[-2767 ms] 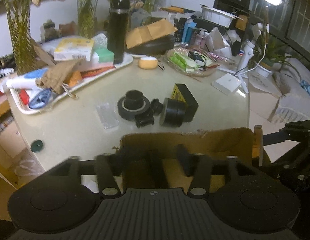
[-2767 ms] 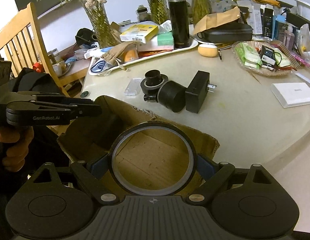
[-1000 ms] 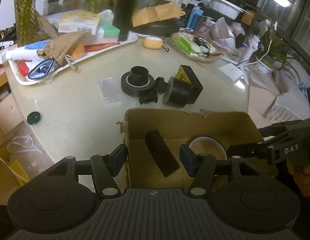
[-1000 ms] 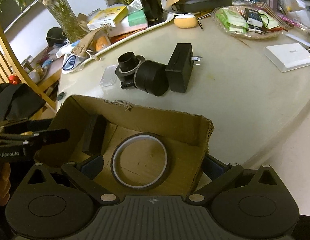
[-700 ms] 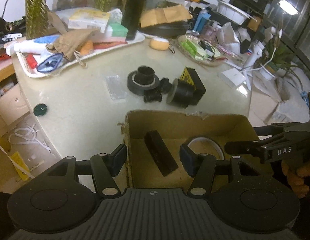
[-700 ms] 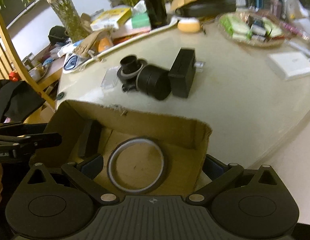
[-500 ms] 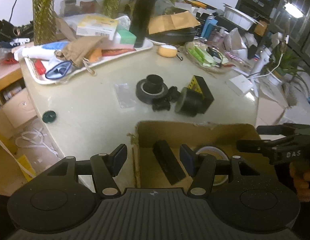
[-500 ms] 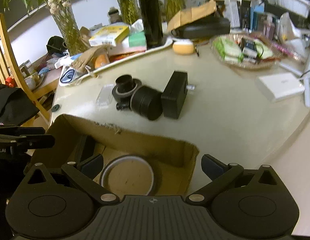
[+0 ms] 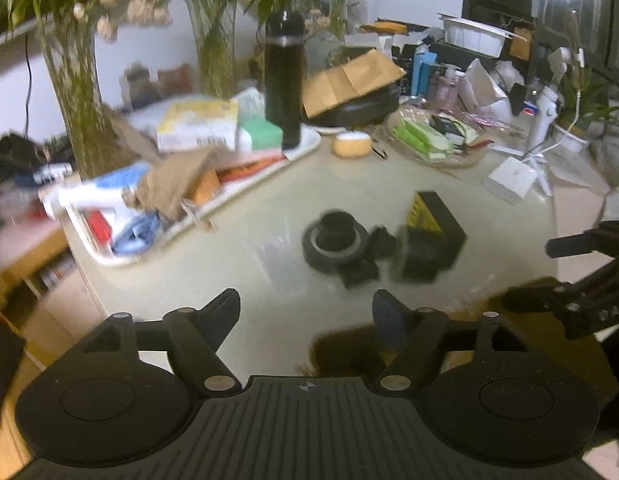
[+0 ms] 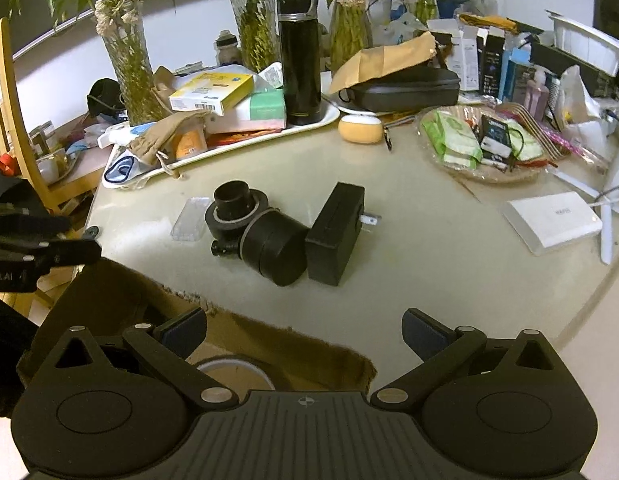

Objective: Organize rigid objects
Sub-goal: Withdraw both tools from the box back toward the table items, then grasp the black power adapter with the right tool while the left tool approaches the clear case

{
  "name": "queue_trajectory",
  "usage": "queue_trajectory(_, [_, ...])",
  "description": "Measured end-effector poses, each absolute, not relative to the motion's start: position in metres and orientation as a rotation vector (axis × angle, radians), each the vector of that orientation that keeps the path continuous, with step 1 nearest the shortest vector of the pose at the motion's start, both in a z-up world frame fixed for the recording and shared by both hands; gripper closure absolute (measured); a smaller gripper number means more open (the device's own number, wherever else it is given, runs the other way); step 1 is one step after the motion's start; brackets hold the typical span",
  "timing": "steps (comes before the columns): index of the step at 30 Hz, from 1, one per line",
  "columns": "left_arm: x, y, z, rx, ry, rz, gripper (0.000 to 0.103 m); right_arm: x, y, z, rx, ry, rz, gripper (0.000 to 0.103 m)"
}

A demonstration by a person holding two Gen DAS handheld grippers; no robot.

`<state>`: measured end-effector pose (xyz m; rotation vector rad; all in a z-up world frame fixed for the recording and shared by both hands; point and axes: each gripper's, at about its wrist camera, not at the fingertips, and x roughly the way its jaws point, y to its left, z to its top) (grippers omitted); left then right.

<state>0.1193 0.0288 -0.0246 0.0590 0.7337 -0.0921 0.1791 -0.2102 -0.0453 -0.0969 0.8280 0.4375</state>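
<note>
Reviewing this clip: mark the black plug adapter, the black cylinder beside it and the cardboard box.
black plug adapter (image 10: 336,236), right wrist view, its broad top face.
black cylinder (image 10: 278,253), right wrist view, its curved side.
cardboard box (image 10: 277,334), right wrist view, its torn far wall.

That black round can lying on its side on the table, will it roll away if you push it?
Probably. The black round can lies on its curved side, so a sideways nudge could roll it. The black plug block right beside it would likely stop it that way. It looks stiff, not squashy.
</note>
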Motion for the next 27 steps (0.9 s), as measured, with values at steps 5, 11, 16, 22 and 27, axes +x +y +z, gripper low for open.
queue_trajectory(5, [0.136,0.034,-0.022,0.067,0.726,-0.078,0.030,0.190,-0.209,-0.045,-0.091,0.815,0.453,0.000])
queue_trajectory(11, [0.140,0.045,-0.025,-0.018,0.701,-0.122,0.030,0.207,-0.210,-0.047,-0.073,0.823,0.460,0.011])
queue_trajectory(16, [0.139,0.044,-0.027,-0.009,0.685,-0.106,0.030,0.225,-0.211,-0.049,-0.054,0.828,0.454,0.018])
queue_trajectory(22, [0.142,0.046,-0.029,-0.014,0.700,-0.105,0.030,0.244,-0.204,-0.054,-0.051,0.844,0.467,0.034])
queue_trajectory(27, [0.146,0.052,-0.032,-0.054,0.719,-0.110,0.030,0.257,-0.198,-0.056,-0.066,0.847,0.464,0.044])
